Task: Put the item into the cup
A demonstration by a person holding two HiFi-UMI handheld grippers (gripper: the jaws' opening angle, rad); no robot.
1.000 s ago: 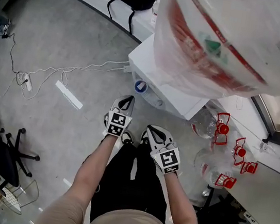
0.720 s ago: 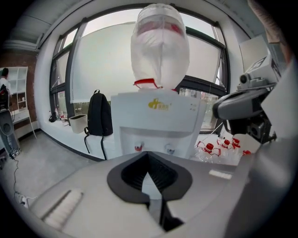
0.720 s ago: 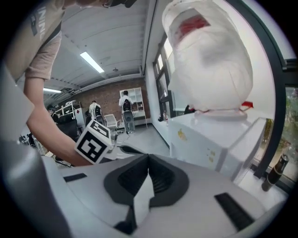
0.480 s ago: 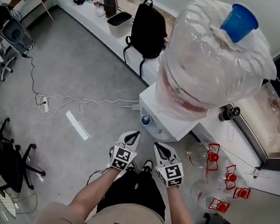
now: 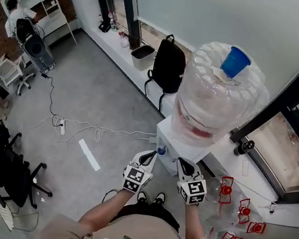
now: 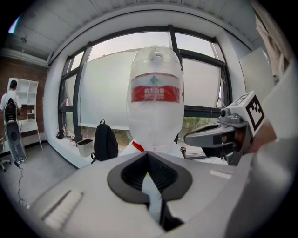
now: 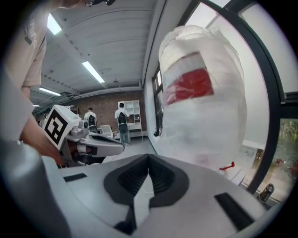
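Jaws of left gripper [image 5: 149, 157] and right gripper [image 5: 184, 165] pressed together, empty. Neither cup nor item in view; only upright wrapped water bottle [image 5: 214, 103] straight ahead of both jaws, equally near.

The water bottle [image 5: 212, 109] on its dispenser [image 5: 175, 143] blocks the way ahead. Floor [image 5: 96, 102] to the left lies open; empty bottles [image 5: 216, 192] clutter the right.
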